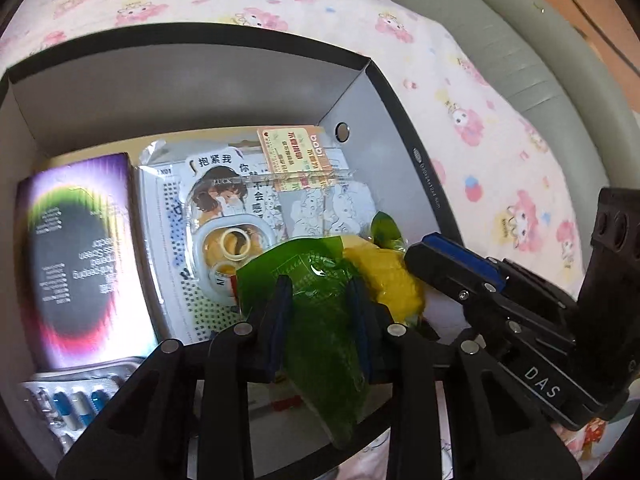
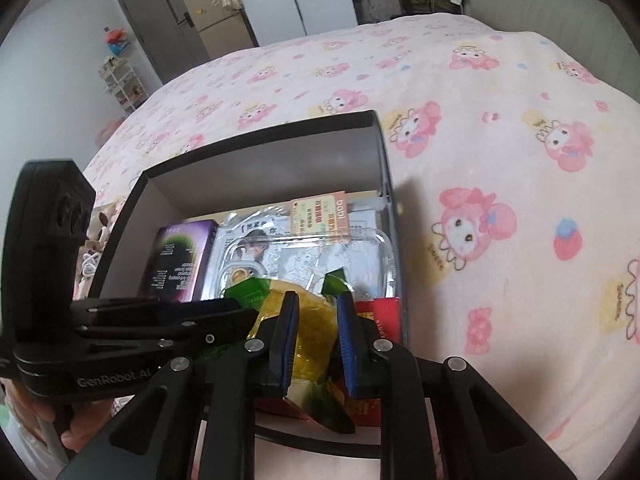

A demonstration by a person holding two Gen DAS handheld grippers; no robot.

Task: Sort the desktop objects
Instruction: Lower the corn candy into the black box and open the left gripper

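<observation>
Packet (image 1: 320, 300), green and yellow, ran lower centre to middle right; my left gripper (image 1: 320, 300) clamped its green end, right gripper (image 2: 316, 320) its yellow end.

A green packet (image 1: 320, 312) and a yellow one (image 1: 384, 276) lie tilted at the box's (image 1: 396, 104) six o'clock edge.

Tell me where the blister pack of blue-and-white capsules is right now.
In the left wrist view the capsule pack lies in the box's near-left corner, just below the purple carton and left of the left gripper.
</observation>
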